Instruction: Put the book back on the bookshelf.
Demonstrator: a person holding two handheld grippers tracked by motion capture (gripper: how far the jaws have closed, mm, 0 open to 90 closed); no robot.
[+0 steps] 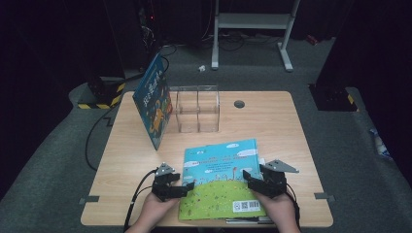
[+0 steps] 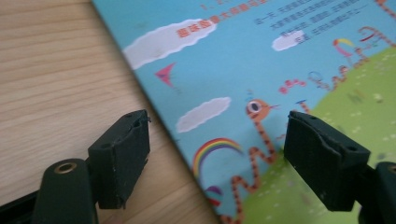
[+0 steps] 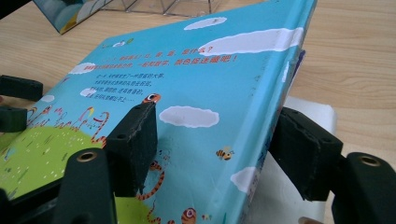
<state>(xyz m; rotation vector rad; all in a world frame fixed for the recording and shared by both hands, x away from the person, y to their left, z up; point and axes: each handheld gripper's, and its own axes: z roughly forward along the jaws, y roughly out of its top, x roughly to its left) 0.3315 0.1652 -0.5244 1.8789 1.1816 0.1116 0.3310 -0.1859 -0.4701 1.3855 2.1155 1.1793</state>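
From the high view, a picture book [image 1: 221, 179] lies flat near the front edge of the wooden worktop [image 1: 291, 126], back cover up, with the left gripper [image 1: 187, 187] at its left edge and the right gripper [image 1: 248, 177] at its right edge. Behind it stands a clear plastic holder [image 1: 197, 109], and a second book [image 1: 153, 99] leans upright against the holder's left side.

The left gripper view adds what the high view cannot resolve: its jaws stand apart, one over bare wood and the other over the cover, straddling the book's edge without clamping it. The right gripper view shows the book's right edge lifted off the worktop and tilted, with the jaws apart on either side of that raised edge, one above the cover and one beside the spine. A white sheet [image 3: 303, 112] lies on the worktop under that side.
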